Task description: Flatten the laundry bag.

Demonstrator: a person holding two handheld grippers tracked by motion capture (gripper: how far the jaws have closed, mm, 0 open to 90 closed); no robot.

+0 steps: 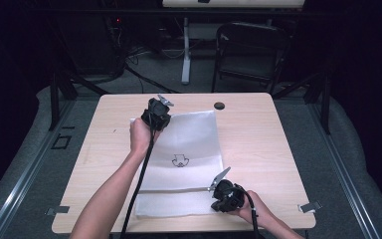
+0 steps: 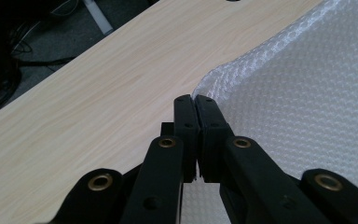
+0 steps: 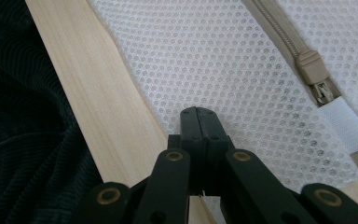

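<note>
surface: light wood surface (image 1: 258, 134), dark room behind it, a black chair (image 1: 248, 50) out back
bag: white mesh laundry bag (image 1: 189, 149) lies flat mid-surface, zipper (image 3: 313, 65) near your side
left tool: your left tool (image 2: 196, 105) is clenched on the bag's far left corner
right tool: your right tool (image 3: 200, 116) is clamped on the mesh at the near right edge

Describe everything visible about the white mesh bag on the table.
The white mesh bag is a flat, see-through net pouch with a fine honeycomb weave, lying spread on the wooden table. A beige zipper crosses it near the person's end, its pull beside a white fabric tab. A small black emblem marks its middle. The left tongs are shut at its raised far corner; the right tongs are shut at its near edge.
</note>
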